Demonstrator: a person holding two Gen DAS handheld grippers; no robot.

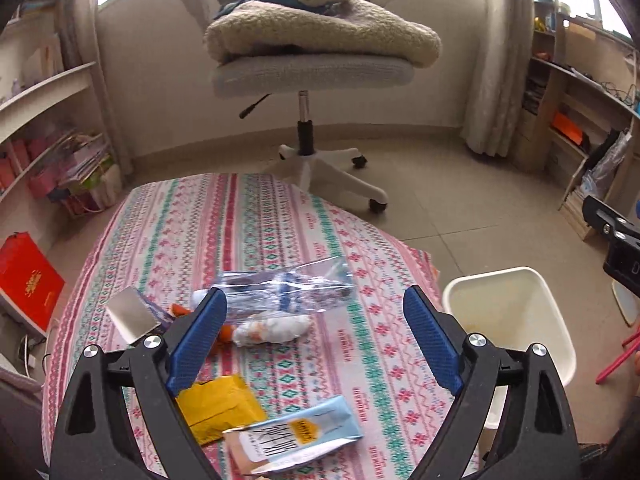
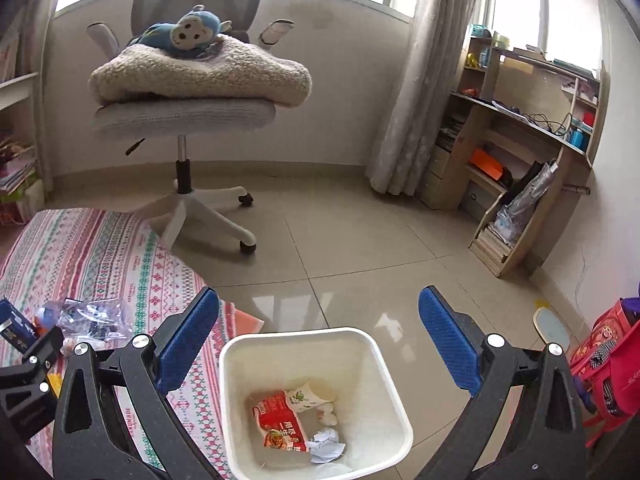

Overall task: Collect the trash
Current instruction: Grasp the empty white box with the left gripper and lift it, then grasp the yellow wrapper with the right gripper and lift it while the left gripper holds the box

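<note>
My left gripper (image 1: 316, 300) is open and empty above the patterned table (image 1: 248, 232). Trash lies under it: a clear plastic bag (image 1: 288, 286), a crumpled white wrapper (image 1: 274, 330), a yellow packet (image 1: 220, 406), a light blue packet (image 1: 296, 438) and a silver-and-blue wrapper (image 1: 134, 314). The white trash bin (image 1: 512, 320) stands on the floor right of the table. My right gripper (image 2: 318, 308) is open and empty above the bin (image 2: 312, 400), which holds a red wrapper (image 2: 280, 420) and crumpled paper (image 2: 326, 444).
A grey office chair (image 1: 308, 68) with a blanket and a blue monkey toy stands beyond the table. Shelves line the left wall (image 1: 48, 92), a wooden desk (image 2: 520, 160) the right. A red backpack (image 2: 604, 364) lies on the floor at right.
</note>
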